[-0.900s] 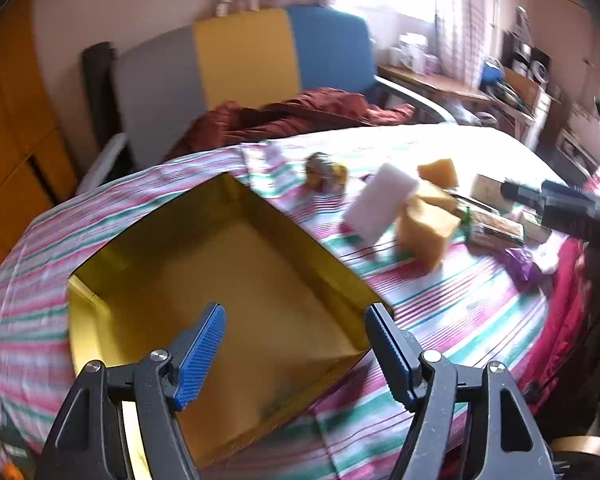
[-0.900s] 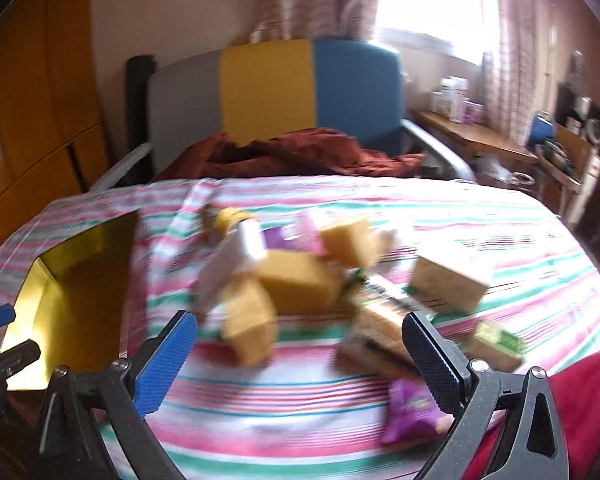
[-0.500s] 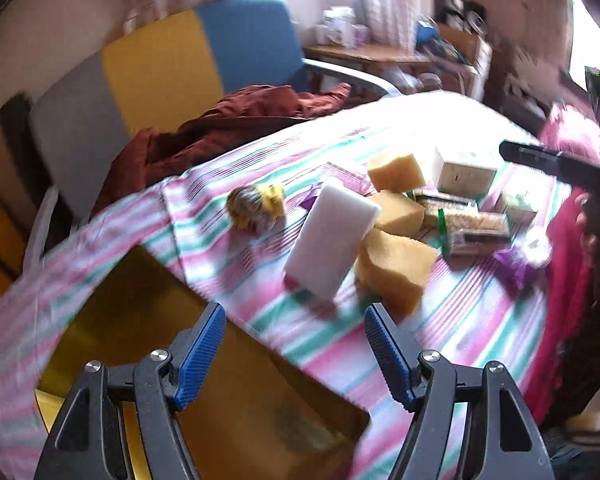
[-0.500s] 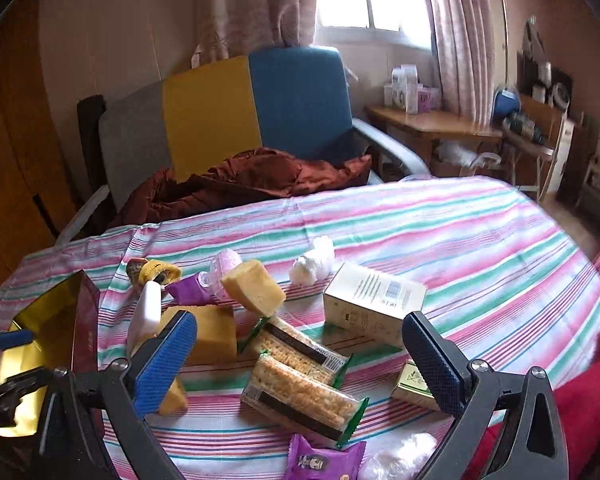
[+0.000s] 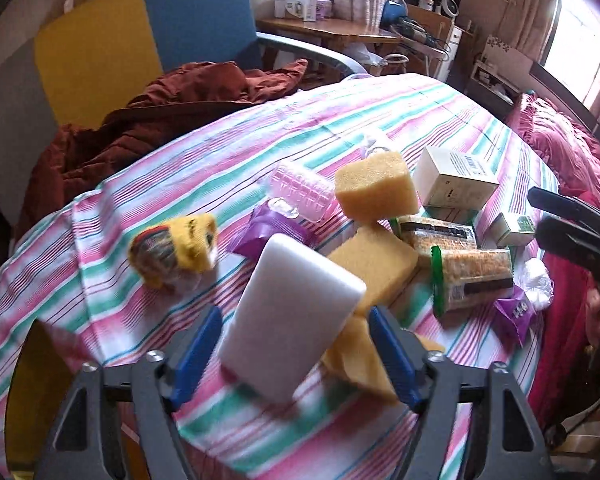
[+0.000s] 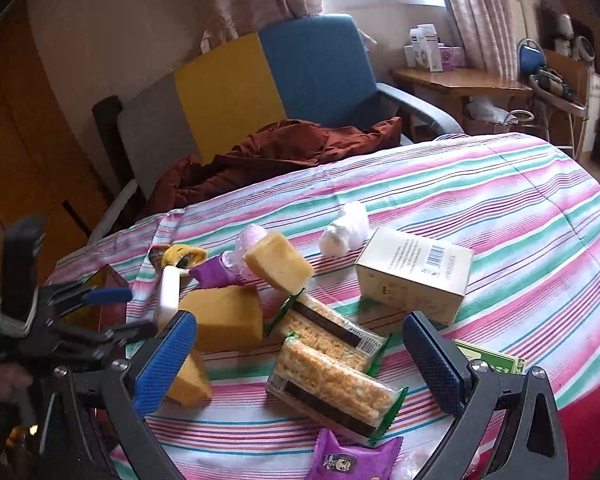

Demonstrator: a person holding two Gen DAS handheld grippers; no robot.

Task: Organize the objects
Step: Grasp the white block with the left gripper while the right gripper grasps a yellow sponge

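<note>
A pile of objects lies on the striped tablecloth (image 5: pixel 260 136). My left gripper (image 5: pixel 296 354) is open, its blue pads either side of a white sponge block (image 5: pixel 292 320) that leans on yellow sponges (image 5: pixel 374 260); the pads are not closed on it. My right gripper (image 6: pixel 300 364) is open and empty above two rice-cracker packs (image 6: pixel 332 392). The white sponge block (image 6: pixel 168 292) and the left gripper (image 6: pixel 104 312) also show in the right wrist view. The gold box (image 6: pixel 100 284) is at the far left.
A cardboard box (image 6: pixel 414 276), a green-labelled small box (image 6: pixel 492 358), purple snack packets (image 6: pixel 352 460), a pink ribbed plastic case (image 5: pixel 300 192), a yellow knitted toy (image 5: pixel 176 252) and a white wad (image 6: pixel 344 232) lie around. An armchair with a red-brown jacket (image 6: pixel 284 148) stands behind the table.
My left gripper moved from above the gold box to the right, up to the white sponge block. My right gripper drew back and rose slightly, the pile now further ahead.
</note>
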